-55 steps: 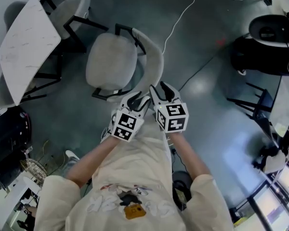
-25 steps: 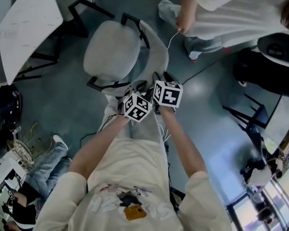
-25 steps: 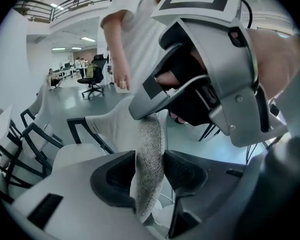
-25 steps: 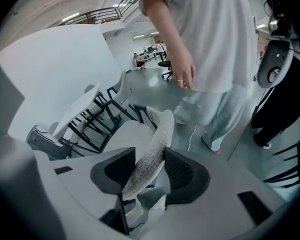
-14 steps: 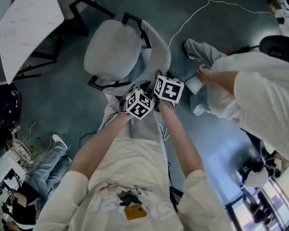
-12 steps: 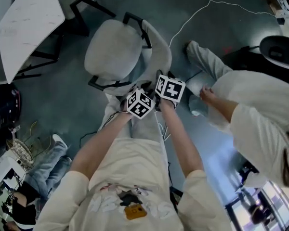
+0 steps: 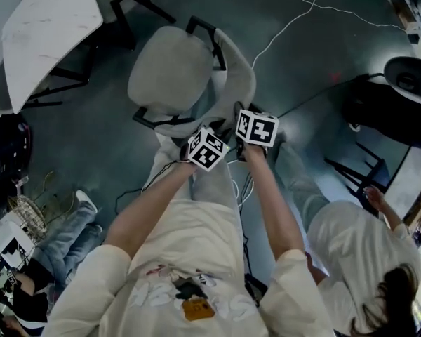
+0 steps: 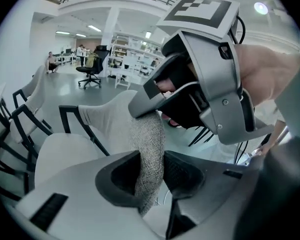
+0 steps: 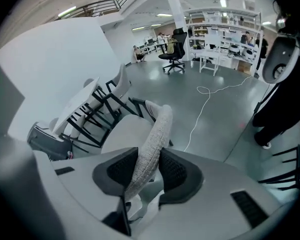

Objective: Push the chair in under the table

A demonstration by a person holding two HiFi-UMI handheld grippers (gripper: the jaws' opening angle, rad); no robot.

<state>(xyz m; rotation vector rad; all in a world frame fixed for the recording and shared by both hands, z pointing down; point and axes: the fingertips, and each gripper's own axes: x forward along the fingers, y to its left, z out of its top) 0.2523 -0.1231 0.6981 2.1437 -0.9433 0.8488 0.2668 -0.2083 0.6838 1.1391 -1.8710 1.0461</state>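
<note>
A grey fabric chair (image 7: 170, 69) stands angled beside the white marble-look table (image 7: 49, 34), its curved backrest (image 7: 240, 83) nearest me. My left gripper (image 7: 189, 135) clamps the backrest's near end; in the left gripper view the woven rim (image 8: 147, 149) sits pinched between both pads of that gripper (image 8: 150, 171). My right gripper (image 7: 237, 112) is further along the same rim. Its jaws are closing, and the backrest (image 9: 157, 129) lies between the pads of that gripper (image 9: 146, 171), touching both.
A person crouches at lower right (image 7: 351, 251), close to my right arm. Another person's leg and shoe show at lower left (image 7: 70, 220). A white cable (image 7: 288, 27) trails over the floor behind the chair. Black office chair (image 7: 400, 83) at right; more chairs (image 9: 97, 101) tucked under the table.
My grippers moved forward from short of the chair onto its backrest rim and have stayed there. A passer-by crossed from the upper right and now crouches at lower right.
</note>
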